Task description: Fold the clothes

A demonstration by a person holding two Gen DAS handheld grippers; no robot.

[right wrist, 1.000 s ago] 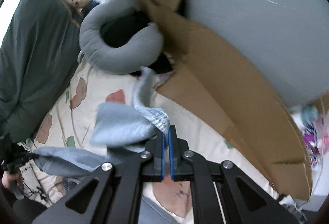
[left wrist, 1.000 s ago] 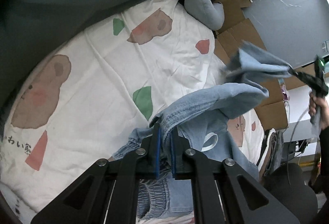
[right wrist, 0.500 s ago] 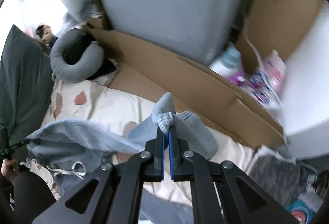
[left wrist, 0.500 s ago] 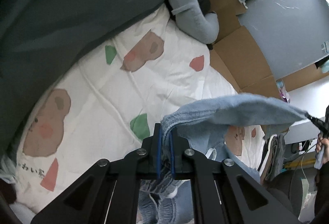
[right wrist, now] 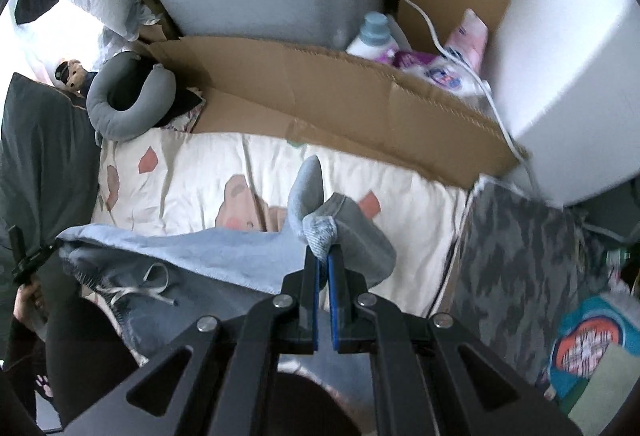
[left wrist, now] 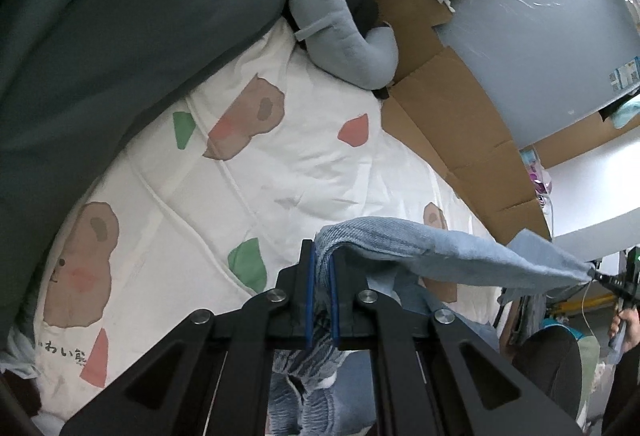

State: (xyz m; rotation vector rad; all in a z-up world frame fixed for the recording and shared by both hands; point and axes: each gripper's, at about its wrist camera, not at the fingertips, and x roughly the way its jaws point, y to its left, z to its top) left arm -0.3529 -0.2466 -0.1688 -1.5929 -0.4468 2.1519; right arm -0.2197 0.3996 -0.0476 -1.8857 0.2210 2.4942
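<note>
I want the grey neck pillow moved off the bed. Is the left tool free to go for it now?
Probably not: the left tool is shut on the blue denim garment, though nothing lies before the neck pillow.

wrist views downward, sharing quilt (left wrist: 304,172)

Each hand-held gripper is built of matte black struts with triangular cut-outs, joined by round silver screws. The left hand-held gripper (left wrist: 320,296) and the right hand-held gripper (right wrist: 324,298) are each fitted with two narrow fingers lined with blue pads (left wrist: 308,300). The person's legs are covered by black trousers (right wrist: 84,352), and a black sleeve (right wrist: 22,340) is worn.
</note>
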